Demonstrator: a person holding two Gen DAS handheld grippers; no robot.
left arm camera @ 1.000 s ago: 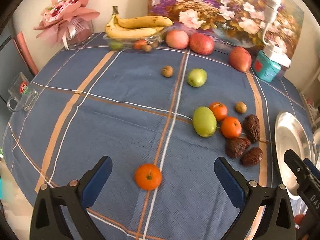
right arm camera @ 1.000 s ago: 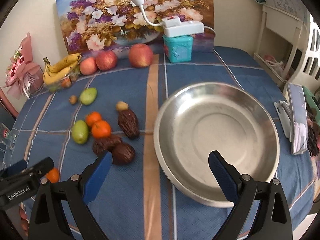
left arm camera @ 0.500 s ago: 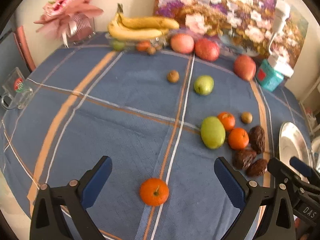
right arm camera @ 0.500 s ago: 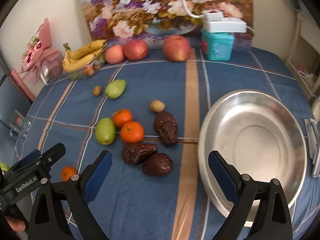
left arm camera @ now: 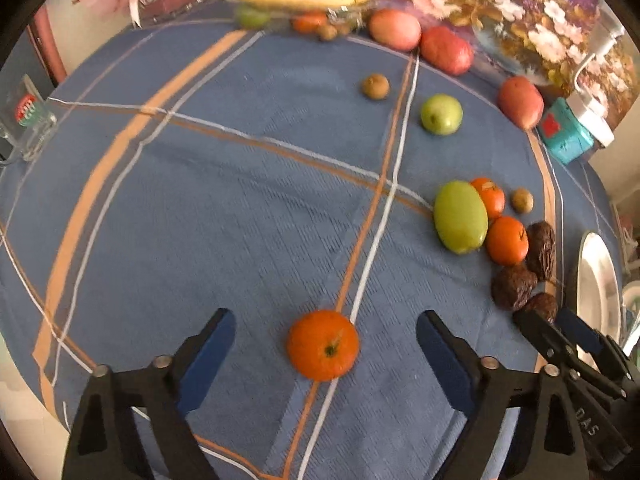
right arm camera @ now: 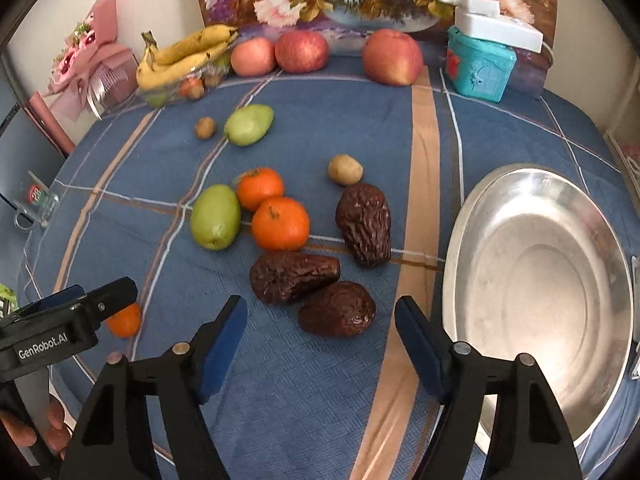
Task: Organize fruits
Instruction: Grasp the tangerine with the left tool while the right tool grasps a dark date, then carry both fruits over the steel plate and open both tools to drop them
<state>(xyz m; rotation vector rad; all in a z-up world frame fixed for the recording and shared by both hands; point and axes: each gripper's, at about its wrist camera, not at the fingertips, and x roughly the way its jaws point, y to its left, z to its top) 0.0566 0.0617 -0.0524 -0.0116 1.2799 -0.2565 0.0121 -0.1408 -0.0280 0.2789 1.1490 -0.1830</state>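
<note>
The left hand-held gripper (left arm camera: 326,354) is closing in, unclenched, around the lone orange (left arm camera: 323,345), which needs centring between its fingers. The right hand-held gripper (right arm camera: 320,334), also narrowing and grasping nothing, is straddling the nearest wrinkled brown fruit (right arm camera: 337,309).

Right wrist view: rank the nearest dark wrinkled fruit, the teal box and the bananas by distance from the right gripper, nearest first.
1. Dark wrinkled fruit: just ahead of the right gripper, between its open jaws.
2. Teal box: far back, right of centre.
3. Bananas: far back left corner; close to the box's range, likely a little farther.
</note>
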